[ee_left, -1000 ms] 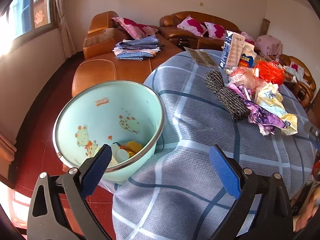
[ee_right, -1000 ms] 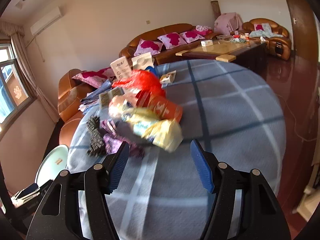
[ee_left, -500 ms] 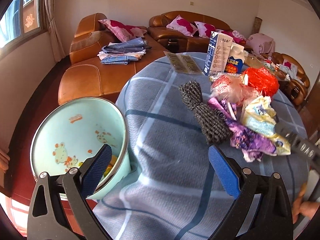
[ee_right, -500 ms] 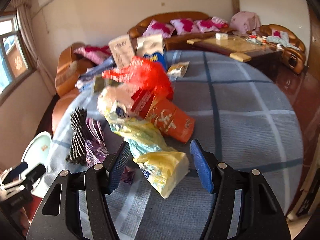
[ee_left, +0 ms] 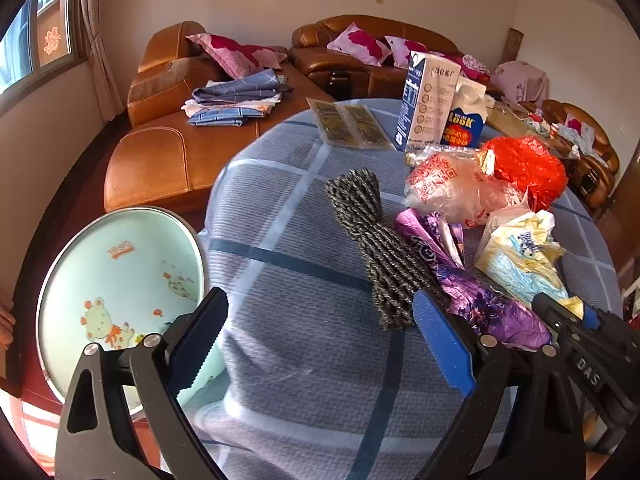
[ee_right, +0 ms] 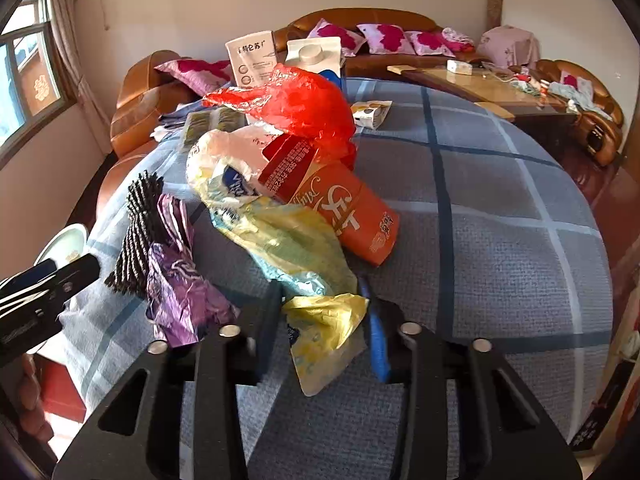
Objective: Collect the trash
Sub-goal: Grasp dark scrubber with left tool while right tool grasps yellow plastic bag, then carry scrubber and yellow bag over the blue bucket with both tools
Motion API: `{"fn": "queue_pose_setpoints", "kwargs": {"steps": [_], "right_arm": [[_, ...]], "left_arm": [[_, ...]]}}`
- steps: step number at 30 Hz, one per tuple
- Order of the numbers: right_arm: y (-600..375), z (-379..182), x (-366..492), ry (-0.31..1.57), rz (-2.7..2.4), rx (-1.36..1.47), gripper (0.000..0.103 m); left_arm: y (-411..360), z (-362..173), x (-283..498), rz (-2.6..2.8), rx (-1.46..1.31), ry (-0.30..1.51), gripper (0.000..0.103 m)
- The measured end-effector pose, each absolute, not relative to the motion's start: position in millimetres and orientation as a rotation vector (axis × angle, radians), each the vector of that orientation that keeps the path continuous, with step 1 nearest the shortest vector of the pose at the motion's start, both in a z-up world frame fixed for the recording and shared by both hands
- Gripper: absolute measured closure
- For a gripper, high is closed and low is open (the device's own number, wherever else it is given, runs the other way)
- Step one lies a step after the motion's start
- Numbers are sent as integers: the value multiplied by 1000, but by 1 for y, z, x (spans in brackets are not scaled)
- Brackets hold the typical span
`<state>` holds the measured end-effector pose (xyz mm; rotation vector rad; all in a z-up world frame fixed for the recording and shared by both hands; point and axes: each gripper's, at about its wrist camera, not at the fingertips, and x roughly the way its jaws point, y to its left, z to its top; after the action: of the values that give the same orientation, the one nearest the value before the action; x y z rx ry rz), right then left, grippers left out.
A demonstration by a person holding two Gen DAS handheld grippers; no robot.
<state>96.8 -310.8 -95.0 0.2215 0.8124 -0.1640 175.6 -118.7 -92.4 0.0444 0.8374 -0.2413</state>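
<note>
Slippage is the main risk, I judge: the right gripper [ee_right: 324, 332] has just been closing and its fingers now pinch only the crumpled near end of the yellow wrapper [ee_right: 320, 320], thin film that could tear free or drag the purple wrapper [ee_right: 180, 292] just left of them. Pale yellow and blue, it trails ahead of the fingers into the litter on the table [ee_right: 500, 240]. The left gripper [ee_left: 320, 344] stands spread, empty, with the bin [ee_left: 116, 280] left of its fingers.
</note>
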Motion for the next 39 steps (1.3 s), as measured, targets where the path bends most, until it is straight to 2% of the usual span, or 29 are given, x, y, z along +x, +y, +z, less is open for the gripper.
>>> {"fn": "queue_pose_setpoints", "kwargs": {"steps": [4,8,13,16,17,18,21,24,39], "right_arm": [[-317,-91,87,789,-129,278,71],[-318,-73,68,696,-86,336,71],[-322,-56,50,600,-113,385,71],[-328,-55,45,590,-122,423,71],[-330,-54,44,588,-128,428,71],[-331,-53,43,585,-133,431,71],[-331,-52,38,576,-140,440,71],[-329,-51,34,571,-146,448,71],[-302,-38,17,535,-143,463,71]], "left_arm": [[-126,-96,180,-244,25,851,14],[-137,-98,186,-233,32,839,25],[-149,-107,197,-238,-8,876,28],[-157,-111,200,-246,-11,885,39],[-159,-112,200,-268,-15,890,47],[-161,-112,200,-287,-22,895,51],[-168,-111,196,-344,-14,882,74],[-168,-107,193,-356,-1,866,83],[-120,-60,144,-308,55,712,84]]}}
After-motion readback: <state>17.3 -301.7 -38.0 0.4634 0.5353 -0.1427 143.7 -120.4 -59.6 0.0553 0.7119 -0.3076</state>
